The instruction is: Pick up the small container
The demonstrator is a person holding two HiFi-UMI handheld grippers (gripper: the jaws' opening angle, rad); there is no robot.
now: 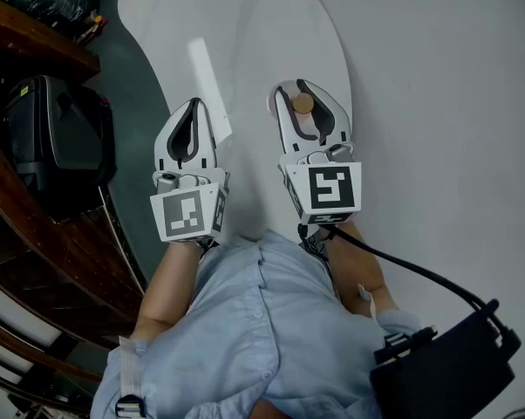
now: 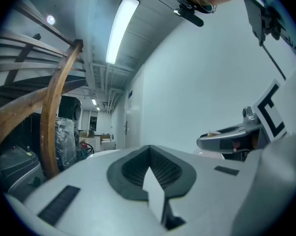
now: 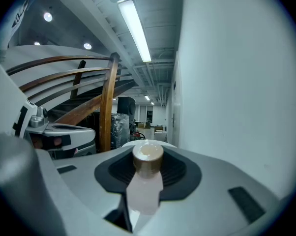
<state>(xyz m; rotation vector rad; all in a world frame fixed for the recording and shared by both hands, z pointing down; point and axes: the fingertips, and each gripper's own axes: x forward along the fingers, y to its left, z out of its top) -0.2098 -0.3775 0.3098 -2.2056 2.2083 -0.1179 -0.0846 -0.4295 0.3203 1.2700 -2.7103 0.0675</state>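
Right gripper (image 1: 297, 87) jaws half apart, snug around small container (image 3: 147, 178)

The small clear-bodied container with a tan round cap (image 1: 303, 104) shows only that cap in the head view, its body concealed between the jaws of the right gripper (image 1: 301, 89). In the right gripper view its base is lost behind the gripper's own body. The black flat-sided case (image 1: 446, 369) at the person's right runs off the bottom and right edges of the head view, and the stacked goods (image 3: 122, 124) past the brown wooden railing (image 3: 107, 102) are too small to identify.
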